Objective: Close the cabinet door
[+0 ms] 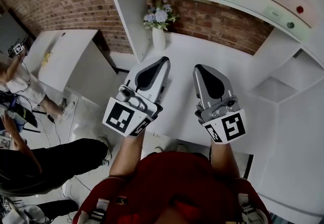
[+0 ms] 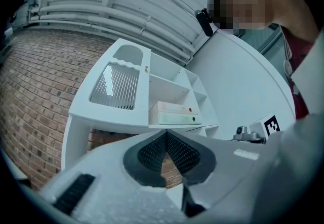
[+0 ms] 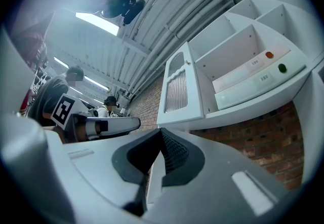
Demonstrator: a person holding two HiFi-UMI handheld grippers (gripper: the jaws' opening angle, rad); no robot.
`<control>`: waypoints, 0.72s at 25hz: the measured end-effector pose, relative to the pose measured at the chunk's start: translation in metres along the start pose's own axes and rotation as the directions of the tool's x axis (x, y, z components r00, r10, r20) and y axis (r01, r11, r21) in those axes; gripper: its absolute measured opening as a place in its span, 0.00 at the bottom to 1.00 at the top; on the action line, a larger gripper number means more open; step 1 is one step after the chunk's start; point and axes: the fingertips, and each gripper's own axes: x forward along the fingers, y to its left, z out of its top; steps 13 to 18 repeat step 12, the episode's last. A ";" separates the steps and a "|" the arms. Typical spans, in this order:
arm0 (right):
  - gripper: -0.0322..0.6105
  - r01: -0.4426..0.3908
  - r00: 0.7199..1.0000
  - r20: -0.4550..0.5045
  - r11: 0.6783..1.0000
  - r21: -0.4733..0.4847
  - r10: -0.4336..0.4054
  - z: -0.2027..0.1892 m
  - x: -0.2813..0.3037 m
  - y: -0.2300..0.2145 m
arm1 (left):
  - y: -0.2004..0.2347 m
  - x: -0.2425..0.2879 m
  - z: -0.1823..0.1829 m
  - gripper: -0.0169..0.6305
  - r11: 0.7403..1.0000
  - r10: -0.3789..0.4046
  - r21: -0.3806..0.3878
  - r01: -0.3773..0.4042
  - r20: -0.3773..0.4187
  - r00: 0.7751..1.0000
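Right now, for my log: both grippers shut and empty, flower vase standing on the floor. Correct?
No: the flower vase stands on the white counter, per the head view. The left gripper and right gripper are shut and empty.

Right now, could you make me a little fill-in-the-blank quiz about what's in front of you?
1. The vase of flowers stands before a ____ wall.
2. The fingers of the left gripper and right gripper are ____, holding nothing.
3. The shelf boxes carry a red dot and a ____ dot.
Missing words: brick; shut; green.
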 end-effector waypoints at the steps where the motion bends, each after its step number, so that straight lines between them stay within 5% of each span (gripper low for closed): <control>1: 0.07 0.000 1.000 0.000 1.000 0.001 0.000 0.000 0.000 -0.001 | 0.000 0.000 0.000 0.03 1.000 0.002 -0.001 -0.002 0.001 1.000; 18: 0.07 -0.011 1.000 0.007 1.000 0.011 0.011 -0.001 0.005 -0.006 | 0.003 0.002 0.000 0.03 1.000 0.020 0.001 -0.020 0.002 1.000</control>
